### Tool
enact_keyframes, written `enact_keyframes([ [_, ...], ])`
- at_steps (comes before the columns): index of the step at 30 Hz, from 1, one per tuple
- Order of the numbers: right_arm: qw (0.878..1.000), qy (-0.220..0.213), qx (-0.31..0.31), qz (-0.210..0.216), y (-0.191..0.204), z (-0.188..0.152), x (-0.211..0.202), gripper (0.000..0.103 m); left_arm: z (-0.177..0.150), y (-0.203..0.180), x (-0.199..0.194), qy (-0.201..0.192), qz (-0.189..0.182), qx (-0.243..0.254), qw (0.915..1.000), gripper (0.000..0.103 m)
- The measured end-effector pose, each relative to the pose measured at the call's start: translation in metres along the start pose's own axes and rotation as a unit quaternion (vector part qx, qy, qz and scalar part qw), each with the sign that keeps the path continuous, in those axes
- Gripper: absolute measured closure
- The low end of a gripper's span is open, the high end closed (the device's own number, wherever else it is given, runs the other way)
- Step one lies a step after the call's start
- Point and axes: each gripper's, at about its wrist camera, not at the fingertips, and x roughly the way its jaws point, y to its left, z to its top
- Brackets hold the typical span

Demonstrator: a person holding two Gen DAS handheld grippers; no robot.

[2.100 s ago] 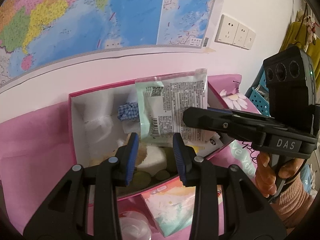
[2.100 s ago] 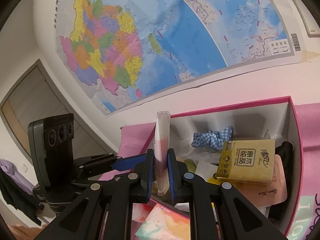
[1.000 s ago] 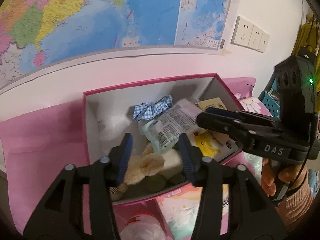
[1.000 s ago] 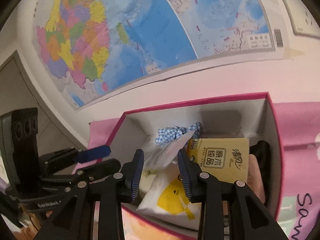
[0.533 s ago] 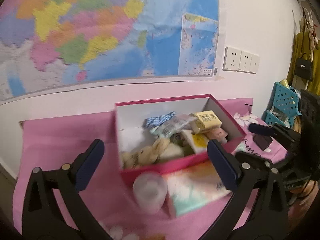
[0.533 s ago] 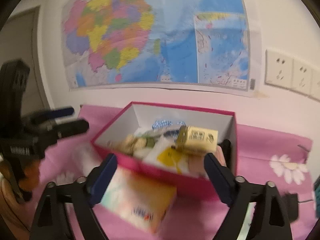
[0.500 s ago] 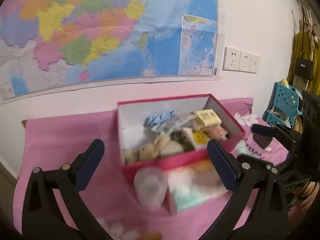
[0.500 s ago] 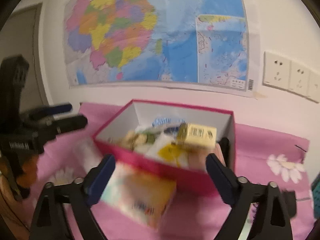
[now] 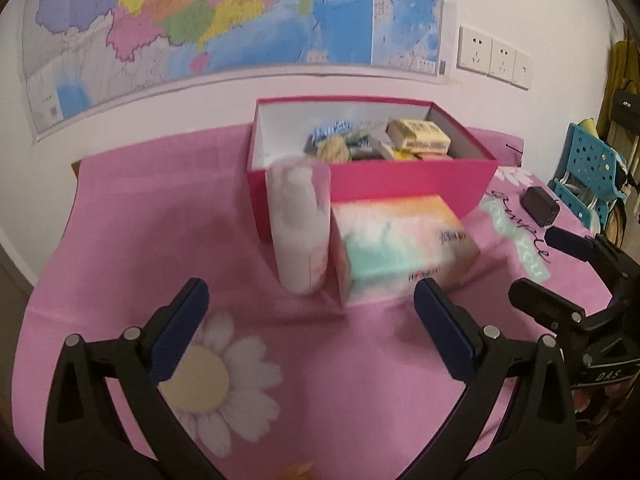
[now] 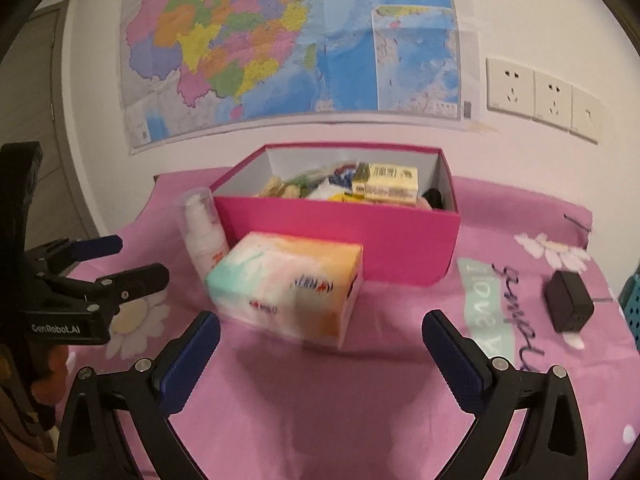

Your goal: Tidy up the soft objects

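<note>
A magenta box [image 9: 400, 176] [image 10: 344, 240] stands on the pink flowered cloth and holds several soft packs, a blue checked scrunchie [image 9: 330, 131] and a yellow tissue pack [image 9: 420, 136] [image 10: 386, 182]. In front of it lie a pastel tissue pack [image 9: 404, 244] [image 10: 288, 284] and a white pump bottle [image 9: 300, 224] [image 10: 202, 232]. My left gripper [image 9: 310, 328] is open and empty, short of the bottle and the pastel pack. My right gripper [image 10: 320, 354] is open and empty, just before the pastel pack. Each gripper shows at the edge of the other's view.
A black charger [image 9: 540, 206] [image 10: 568, 306] lies on the cloth to the right of the box. A blue perforated basket [image 9: 592, 168] stands off the table's right end. A wall map [image 10: 296, 40] and sockets [image 10: 540, 98] are behind the box.
Both grippers let go of the clear packet, which now lies in the box, opened wide and drew back from the box toward the near side of the table.
</note>
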Motion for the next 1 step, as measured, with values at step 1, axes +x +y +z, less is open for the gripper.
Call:
enact_keyframes([
  [1,1.000,0.003,0.002,-0.001,-0.0009,-0.0029,0.0000,0.000,-0.0035,-0.0008,-0.0006,0.001,-0.001,-0.002,1.0000,0.001],
])
